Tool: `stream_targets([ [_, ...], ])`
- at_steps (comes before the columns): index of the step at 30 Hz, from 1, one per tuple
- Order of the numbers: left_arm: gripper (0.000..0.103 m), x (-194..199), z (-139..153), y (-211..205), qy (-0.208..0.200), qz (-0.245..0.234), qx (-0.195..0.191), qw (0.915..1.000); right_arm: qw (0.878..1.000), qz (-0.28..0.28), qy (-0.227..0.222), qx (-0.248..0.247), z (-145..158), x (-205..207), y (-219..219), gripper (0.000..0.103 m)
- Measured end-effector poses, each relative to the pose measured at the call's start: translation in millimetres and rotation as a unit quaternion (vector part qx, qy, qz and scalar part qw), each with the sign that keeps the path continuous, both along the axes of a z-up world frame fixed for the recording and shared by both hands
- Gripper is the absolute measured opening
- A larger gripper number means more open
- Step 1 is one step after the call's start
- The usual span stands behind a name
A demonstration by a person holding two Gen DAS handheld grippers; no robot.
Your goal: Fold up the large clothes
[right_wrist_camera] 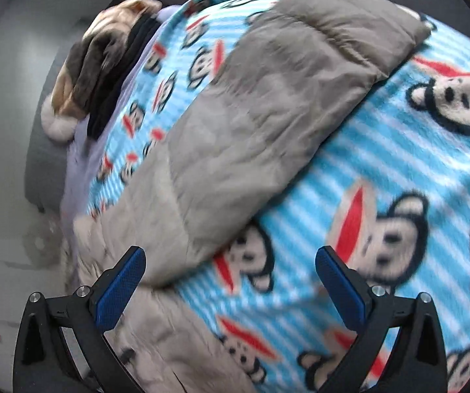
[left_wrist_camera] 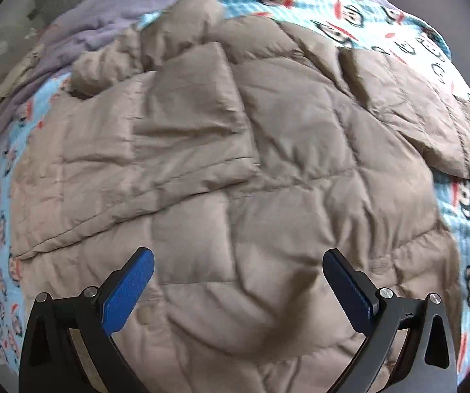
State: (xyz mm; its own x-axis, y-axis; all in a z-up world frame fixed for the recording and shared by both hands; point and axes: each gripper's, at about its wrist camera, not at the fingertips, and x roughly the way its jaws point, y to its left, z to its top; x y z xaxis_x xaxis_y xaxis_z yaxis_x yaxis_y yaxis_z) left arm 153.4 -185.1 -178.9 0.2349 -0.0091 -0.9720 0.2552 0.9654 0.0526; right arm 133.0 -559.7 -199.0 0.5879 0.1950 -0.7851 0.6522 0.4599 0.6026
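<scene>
Spread flat across a bed, a taupe quilted puffer jacket [left_wrist_camera: 235,170], filling the left wrist view from 9 to 3 o'clock over a light-blue striped fleece blanket [left_wrist_camera: 424,42] printed with cartoon monkey faces. One sleeve [left_wrist_camera: 182,131] folded in across the body at about 10 o'clock of centre; another padded panel lying at 2 o'clock. Low at 6 o'clock, the left hand-held gripper [left_wrist_camera: 238,275], jaws spread wide, blue pads [left_wrist_camera: 127,294] clear of the fabric with only jacket showing between them, nothing gripped. Beyond the blanket at 11 o'clock, a lilac sheet [left_wrist_camera: 104,9]. In the right wrist view, the right hand-held gripper [right_wrist_camera: 230,271], jaws likewise at full spread and empty, blue pads [right_wrist_camera: 120,290] standing just above the jacket's edge and the monkey blanket [right_wrist_camera: 382,170]. A long padded part of the jacket [right_wrist_camera: 251,108] running from 7 o'clock up to 1 o'clock across the blanket. At 10 o'clock, a heap of brown, tan and black clothes [right_wrist_camera: 104,59] at the far side of the bed, somewhat blurred; grey floor [right_wrist_camera: 2,131] at 9 o'clock.
</scene>
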Motion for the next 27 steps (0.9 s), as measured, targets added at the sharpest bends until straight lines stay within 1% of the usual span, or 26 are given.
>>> stream_targets([
  [3,0.103,1,1,-9,0.001,-0.008,-0.008,0.9999,0.999,-0.039,-0.022,0.020,-8,4,-25,0.103],
  [6,0.103,2,6,-19,-0.001,-0.006,-0.015,0.9999,0.997,-0.051,-0.047,0.028,-14,17,-39,0.103],
  [8,0.103,4,8,-23,-0.004,-0.004,-0.014,0.9999,0.995,-0.064,-0.063,0.043,-19,24,-49,0.103],
  [9,0.103,5,9,-25,-0.005,-0.003,-0.015,0.9999,0.991,-0.085,-0.079,0.061,-25,27,-56,0.103],
  [10,0.103,6,10,-25,-0.005,-0.001,-0.017,0.9998,0.988,-0.075,-0.103,0.086,-29,27,-62,0.103],
  [13,0.103,13,14,-27,-0.009,0.003,-0.015,0.9998,0.968,-0.137,-0.140,0.159,-44,30,-73,0.103],
  [14,0.103,16,16,-25,-0.011,0.005,-0.015,0.9998,0.962,-0.147,-0.150,0.177,-48,33,-74,0.103],
  [15,0.103,17,16,-20,-0.012,0.007,-0.016,0.9998,0.959,-0.146,-0.157,0.187,-49,38,-74,0.102],
  [16,0.103,19,18,-17,-0.014,0.010,-0.015,0.9997,0.958,-0.140,-0.160,0.191,-48,41,-74,0.099],
  [17,0.103,20,19,-14,-0.014,0.013,-0.014,0.9997,0.960,-0.130,-0.160,0.188,-45,45,-73,0.094],
  [18,0.103,22,16,-4,-0.015,0.016,-0.013,0.9997,0.964,-0.119,-0.154,0.180,-42,50,-72,0.066],
  [19,0.103,23,15,0,-0.016,0.019,-0.012,0.9996,0.969,-0.105,-0.142,0.172,-39,56,-69,0.031],
  [20,0.103,23,14,6,-0.018,0.023,-0.012,0.9995,0.971,-0.093,-0.139,0.170,-37,62,-66,0.017],
  [21,0.103,22,15,12,-0.022,0.028,-0.011,0.9993,0.972,-0.083,-0.141,0.167,-34,66,-64,0.008],
  [22,0.103,22,16,16,-0.025,0.032,-0.011,0.9991,0.973,-0.078,-0.146,0.160,-28,65,-63,0.008],
  [23,0.103,22,17,23,-0.029,0.037,-0.012,0.9988,0.975,-0.076,-0.151,0.146,-20,69,-58,0.008],
  [25,0.103,24,18,33,-0.030,0.046,-0.017,0.9983,0.975,-0.062,-0.164,0.133,-7,79,-46,0.008],
  [27,0.103,25,20,45,-0.036,0.056,-0.020,0.9976,0.977,-0.026,-0.175,0.116,11,94,-26,0.008],
])
